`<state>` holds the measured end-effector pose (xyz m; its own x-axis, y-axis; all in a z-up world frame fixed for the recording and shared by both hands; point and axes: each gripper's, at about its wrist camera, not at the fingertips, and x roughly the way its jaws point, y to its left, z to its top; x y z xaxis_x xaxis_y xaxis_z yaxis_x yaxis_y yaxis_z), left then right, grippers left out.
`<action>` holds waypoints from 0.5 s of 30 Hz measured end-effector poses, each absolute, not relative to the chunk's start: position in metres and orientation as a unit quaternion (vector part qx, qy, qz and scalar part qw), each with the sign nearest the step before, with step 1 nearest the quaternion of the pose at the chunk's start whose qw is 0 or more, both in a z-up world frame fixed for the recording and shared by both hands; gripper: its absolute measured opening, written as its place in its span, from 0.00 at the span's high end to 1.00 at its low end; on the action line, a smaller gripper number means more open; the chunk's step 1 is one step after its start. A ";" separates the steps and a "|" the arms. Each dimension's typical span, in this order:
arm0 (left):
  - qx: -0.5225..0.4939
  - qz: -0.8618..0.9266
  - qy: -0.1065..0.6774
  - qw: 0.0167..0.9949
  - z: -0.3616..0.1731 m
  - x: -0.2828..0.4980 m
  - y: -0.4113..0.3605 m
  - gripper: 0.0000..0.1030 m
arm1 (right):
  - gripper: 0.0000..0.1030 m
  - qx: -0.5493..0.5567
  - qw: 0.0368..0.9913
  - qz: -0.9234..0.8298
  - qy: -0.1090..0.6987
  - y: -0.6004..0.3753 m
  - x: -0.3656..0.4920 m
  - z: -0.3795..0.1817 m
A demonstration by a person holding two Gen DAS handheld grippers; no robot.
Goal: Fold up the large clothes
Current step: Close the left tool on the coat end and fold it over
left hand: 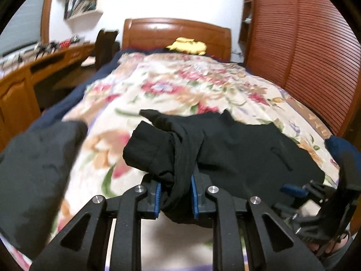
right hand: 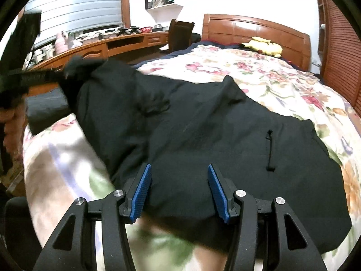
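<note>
A large black garment [right hand: 214, 131] lies spread on the floral bedspread [right hand: 282, 76]. My left gripper [left hand: 175, 197] is shut on a bunched fold of the black garment [left hand: 237, 153] and holds it up off the bed; part of the cloth hangs at the left [left hand: 38, 180]. My right gripper [right hand: 178, 192] is open, its blue pads [right hand: 142, 192] just above the garment's near edge, holding nothing. It also shows in the left wrist view [left hand: 293, 190] at the far right. The left gripper appears in the right wrist view [right hand: 31, 76] at the upper left, blurred.
A wooden headboard [left hand: 176, 33] with a yellow plush toy [left hand: 187, 45] stands at the far end of the bed. A wooden desk [right hand: 101, 45] and a chair [right hand: 180, 33] run along the left. Louvred wardrobe doors [left hand: 304, 45] line the right side.
</note>
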<state>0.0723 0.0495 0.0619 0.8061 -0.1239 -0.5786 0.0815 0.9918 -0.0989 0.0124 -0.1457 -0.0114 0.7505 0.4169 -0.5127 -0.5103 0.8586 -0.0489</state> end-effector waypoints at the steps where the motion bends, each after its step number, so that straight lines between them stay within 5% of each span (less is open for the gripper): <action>1: -0.026 -0.058 0.301 0.951 0.067 0.072 0.043 0.80 | 0.48 -0.103 0.929 0.250 0.254 -0.144 0.011 -0.014; 15: 0.068 -0.151 0.267 0.949 0.109 0.080 -0.078 0.83 | 0.48 -0.065 0.962 0.137 0.227 -0.245 -0.008 0.010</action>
<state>0.0804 -0.0777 0.1089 0.8121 -0.2497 -0.5274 0.3222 0.9454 0.0484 -0.0083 -0.2447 0.0105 0.8592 0.2335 -0.4553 -0.2926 0.9542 -0.0627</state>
